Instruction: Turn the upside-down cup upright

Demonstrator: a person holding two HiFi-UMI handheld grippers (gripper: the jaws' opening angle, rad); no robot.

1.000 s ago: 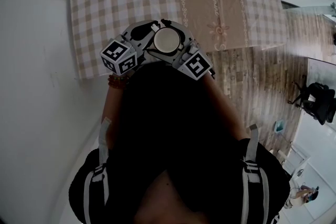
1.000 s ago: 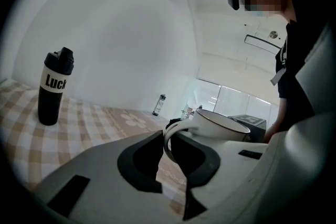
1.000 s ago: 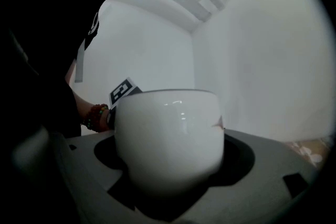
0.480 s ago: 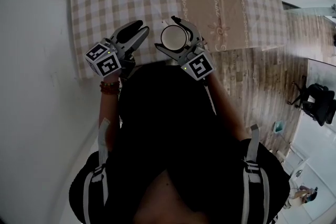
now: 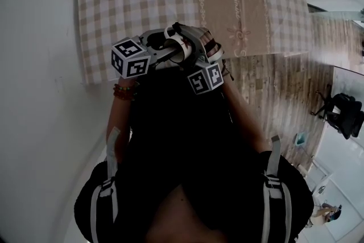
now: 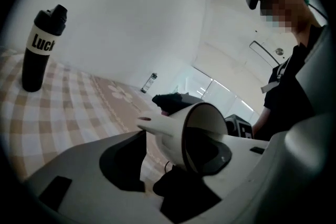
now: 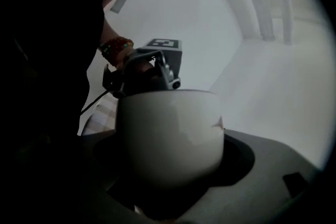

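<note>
Right tongs (image 5: 190, 45) clasp the white cup (image 7: 168, 134), apparently tilted sideways.

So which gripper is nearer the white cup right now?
Right. The right gripper is shut on the cup, clamping its body. The left gripper has just been opening its jaws. The tilted cup sits between them, unclamped, with its mouth towards that gripper.
</note>
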